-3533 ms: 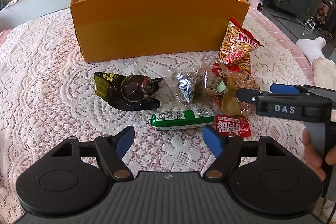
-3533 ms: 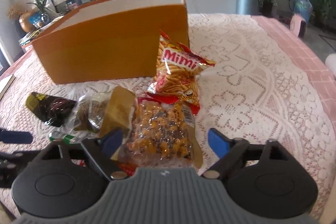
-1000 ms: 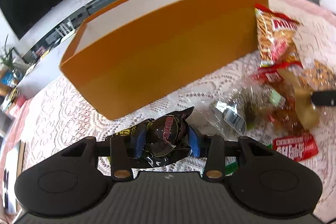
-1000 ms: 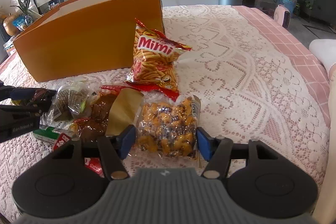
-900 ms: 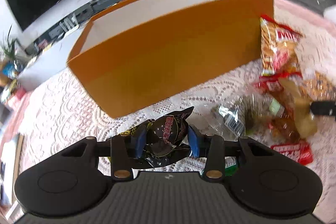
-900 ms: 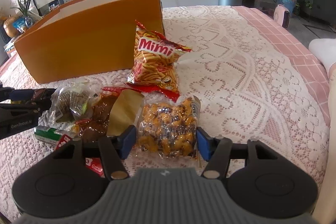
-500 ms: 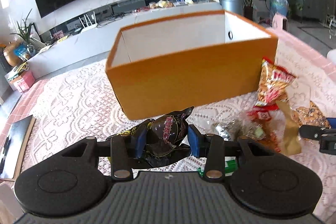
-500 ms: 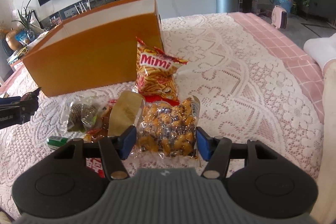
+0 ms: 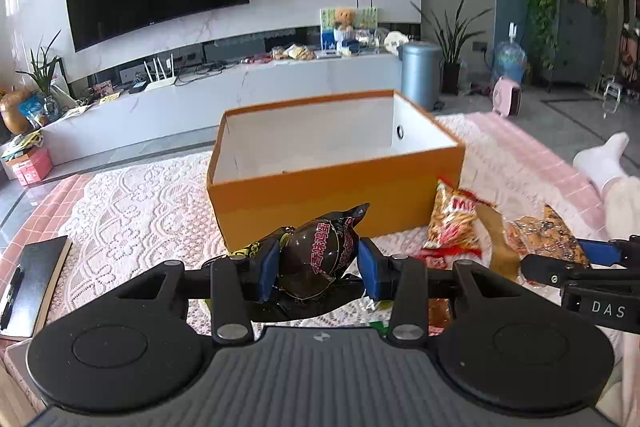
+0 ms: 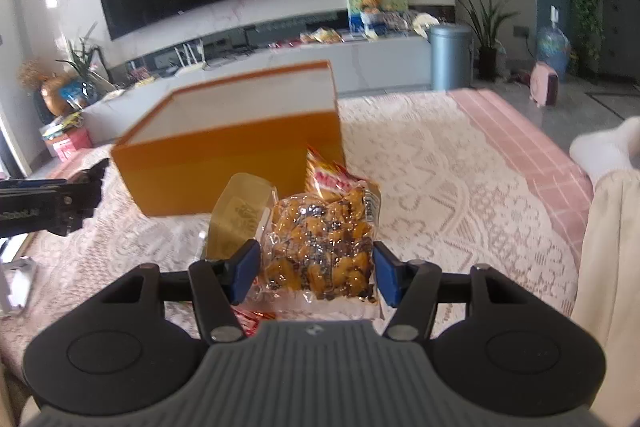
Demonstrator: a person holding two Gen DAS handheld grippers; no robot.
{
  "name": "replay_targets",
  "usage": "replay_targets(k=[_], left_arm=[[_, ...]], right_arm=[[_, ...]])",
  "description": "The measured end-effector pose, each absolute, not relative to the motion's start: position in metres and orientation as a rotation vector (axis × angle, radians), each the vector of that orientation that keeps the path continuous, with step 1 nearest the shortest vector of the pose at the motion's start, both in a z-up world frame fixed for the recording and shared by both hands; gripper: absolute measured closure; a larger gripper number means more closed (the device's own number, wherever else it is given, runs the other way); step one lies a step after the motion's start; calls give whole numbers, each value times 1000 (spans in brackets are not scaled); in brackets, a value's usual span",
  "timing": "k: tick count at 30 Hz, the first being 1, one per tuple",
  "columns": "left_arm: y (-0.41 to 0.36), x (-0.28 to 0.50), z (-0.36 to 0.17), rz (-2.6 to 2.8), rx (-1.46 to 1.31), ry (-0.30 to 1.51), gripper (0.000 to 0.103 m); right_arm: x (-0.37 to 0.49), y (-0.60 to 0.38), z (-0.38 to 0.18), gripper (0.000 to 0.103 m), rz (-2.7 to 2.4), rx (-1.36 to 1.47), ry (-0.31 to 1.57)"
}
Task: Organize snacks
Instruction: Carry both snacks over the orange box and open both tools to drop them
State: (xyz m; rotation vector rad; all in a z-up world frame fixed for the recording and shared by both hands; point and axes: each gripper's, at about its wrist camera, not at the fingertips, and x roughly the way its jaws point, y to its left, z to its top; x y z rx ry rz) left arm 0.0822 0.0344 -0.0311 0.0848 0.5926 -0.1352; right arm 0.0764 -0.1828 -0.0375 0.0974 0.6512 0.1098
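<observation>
I see the dark egg pack (image 9: 320, 255) clamped between my left gripper's (image 9: 319, 271) pads, lifted in front of the orange box (image 9: 332, 203). The clear nut bag (image 10: 324, 247) sits squeezed between my right gripper's (image 10: 316, 277) pads, above the lace cloth (image 10: 440, 195).

**Colours and patterns on the table**

The box (image 9: 336, 203) is orange outside, white inside; the tablecloth (image 9: 132, 203) is white lace in a scalloped floral pattern over pink check; the egg packet (image 9: 320, 247) is dark brown with red characters; the nut bag (image 10: 320, 247) is clear over golden-yellow and dark pieces; the chip bag (image 9: 452, 223) is red and orange; the gripper pads (image 9: 269, 269) are blue on black arms.
</observation>
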Motion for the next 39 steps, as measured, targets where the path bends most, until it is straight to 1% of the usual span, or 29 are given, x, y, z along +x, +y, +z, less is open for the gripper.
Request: replay_targets(k=[6,10,21,30,39], left_arm=[[42,75,-12,-151,39,559,55],[49,79,3,-146,18,526,55],[60,114,27,-147,23,490,55],[57,152,23,-152,30,520,55],[49,198,5,-150,69,561,55]], right_arm=[[67,-174,-2,45,183,100,587],[69,-165,20,45,221,52,543],[118,-142,65,45,264,-39,479],[176,-123,72,46,270,-123,475],[238,-104,55,46,254,-214,531]])
